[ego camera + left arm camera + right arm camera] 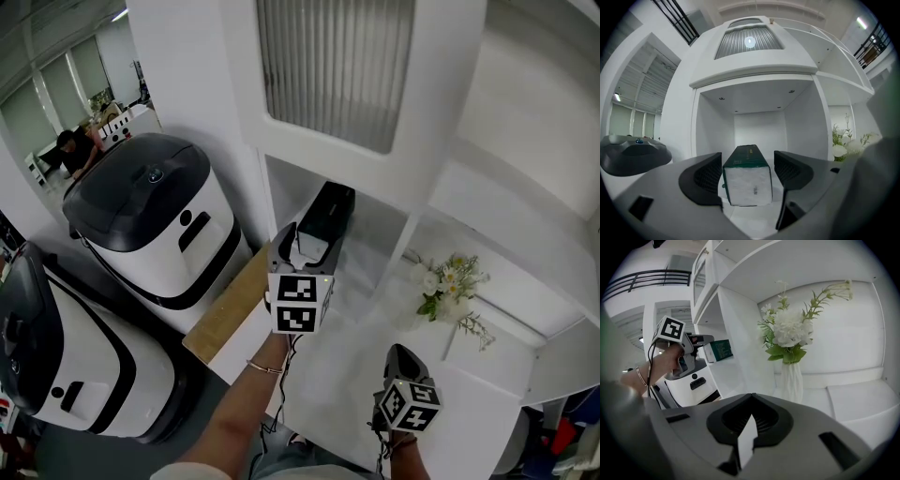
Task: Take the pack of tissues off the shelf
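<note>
The pack of tissues point(330, 217) is long and dark green with a white end, and it lies in the left shelf compartment point(375, 246). My left gripper point(302, 246) is open, with its jaws standing either side of the pack's near end point(746, 182). The left pad point(708, 177) lies against the pack, while a thin gap shows at the right pad point(788, 171). In the right gripper view the pack point(718, 349) shows at the shelf's front edge beside the left gripper point(699, 340). My right gripper point(403, 359) hangs low in front of the shelf, shut, with nothing held point(750, 397).
White flowers in a white vase point(448, 281) point(790, 336) stand in the compartment to the right. A ribbed-glass door point(333, 66) is above the pack's compartment. Two white-and-black machines point(155, 220) point(56, 361) stand to the left, beside a wood-edged ledge point(223, 314).
</note>
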The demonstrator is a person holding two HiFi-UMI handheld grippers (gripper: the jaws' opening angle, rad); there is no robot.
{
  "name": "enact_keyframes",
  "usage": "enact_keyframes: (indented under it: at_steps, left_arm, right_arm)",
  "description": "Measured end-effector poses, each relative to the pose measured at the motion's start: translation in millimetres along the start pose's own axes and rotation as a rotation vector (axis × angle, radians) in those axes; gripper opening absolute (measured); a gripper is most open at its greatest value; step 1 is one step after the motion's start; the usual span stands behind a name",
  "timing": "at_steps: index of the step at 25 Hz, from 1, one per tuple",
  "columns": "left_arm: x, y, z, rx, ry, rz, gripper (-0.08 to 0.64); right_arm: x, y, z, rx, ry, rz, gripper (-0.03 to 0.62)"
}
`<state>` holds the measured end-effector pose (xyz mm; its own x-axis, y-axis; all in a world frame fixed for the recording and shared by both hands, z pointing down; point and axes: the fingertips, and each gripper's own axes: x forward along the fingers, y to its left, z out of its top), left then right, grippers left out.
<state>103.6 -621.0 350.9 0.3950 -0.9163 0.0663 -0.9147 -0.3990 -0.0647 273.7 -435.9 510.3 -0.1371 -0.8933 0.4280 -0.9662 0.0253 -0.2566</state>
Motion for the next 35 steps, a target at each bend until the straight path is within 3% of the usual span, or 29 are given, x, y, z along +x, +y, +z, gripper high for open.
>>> enact_keyframes:
  at_steps: [5, 22, 35]
  left_arm:
    - [5, 0, -3, 0.022, 0.011, 0.012, 0.336]
    - [13, 4, -19, -0.032, 0.006, -0.004, 0.342]
    - [16, 2, -27, -0.028, -0.005, -0.023, 0.348]
  right_arm:
    - [5, 0, -1, 0.006, 0.006, 0.002, 0.006]
    - [9, 1, -9, 0.023, 0.025, -0.008, 0.006]
    - [15, 2, -18, 0.026, 0.050, -0.007, 0.006]
